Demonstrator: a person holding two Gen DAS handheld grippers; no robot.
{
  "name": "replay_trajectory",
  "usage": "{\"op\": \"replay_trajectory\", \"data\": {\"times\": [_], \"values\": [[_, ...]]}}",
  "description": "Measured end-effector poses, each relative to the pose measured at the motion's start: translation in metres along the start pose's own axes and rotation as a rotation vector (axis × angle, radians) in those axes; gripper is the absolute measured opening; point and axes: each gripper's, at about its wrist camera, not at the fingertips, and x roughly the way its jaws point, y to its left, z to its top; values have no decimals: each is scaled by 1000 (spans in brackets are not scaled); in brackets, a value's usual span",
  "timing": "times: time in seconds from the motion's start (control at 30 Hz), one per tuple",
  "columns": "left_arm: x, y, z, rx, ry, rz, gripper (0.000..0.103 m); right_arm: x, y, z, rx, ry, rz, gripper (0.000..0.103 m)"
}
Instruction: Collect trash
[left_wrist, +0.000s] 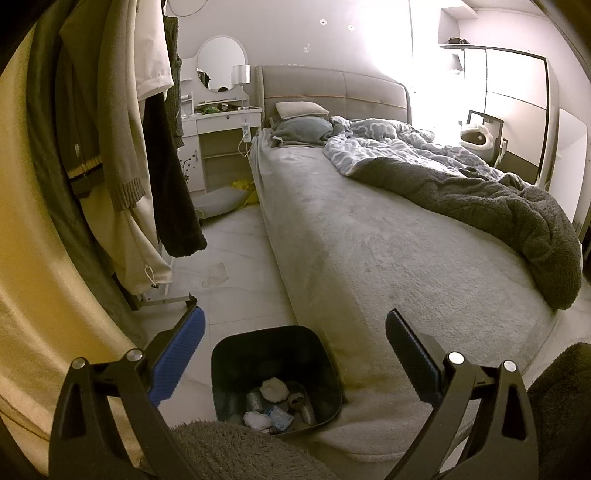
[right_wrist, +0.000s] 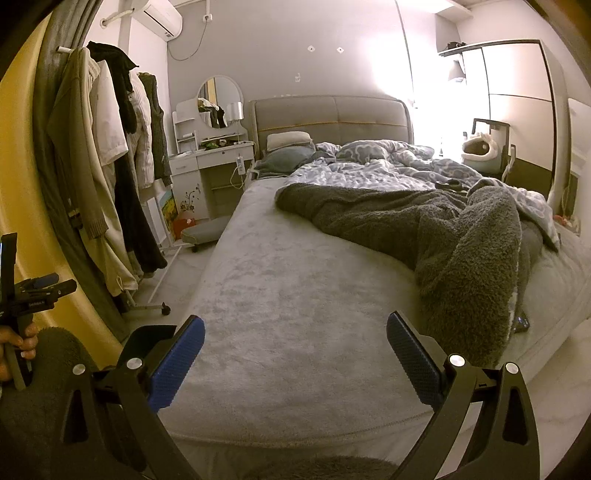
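Observation:
A dark trash bin (left_wrist: 221, 363) stands on the floor against the foot corner of the bed. It holds crumpled white tissues (left_wrist: 274, 390) and other scraps. My left gripper (left_wrist: 294, 325) is open and empty, above the bin with its blue pads either side. My right gripper (right_wrist: 295, 328) is open and empty over the foot of the bed (right_wrist: 288, 280). The bin's rim (right_wrist: 155, 332) shows partly behind my right gripper's left finger. The left gripper (right_wrist: 33, 291) shows at the far left of the right wrist view, held in a hand.
A rumpled grey blanket (right_wrist: 461, 236) and a blue patterned duvet (right_wrist: 369, 170) lie on the bed. A rolling clothes rack (right_wrist: 110, 166) with coats stands left. A white vanity (left_wrist: 221, 122) is beyond it. A cushion (left_wrist: 218, 201) and yellow item (left_wrist: 243, 184) lie on the floor there.

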Motion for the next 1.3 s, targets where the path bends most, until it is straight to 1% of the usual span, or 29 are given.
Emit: {"op": "replay_trajectory", "data": {"times": [1.3], "values": [[0,-3,0,-2,1,1,100,1,-3,1,0,3,2,100]]}}
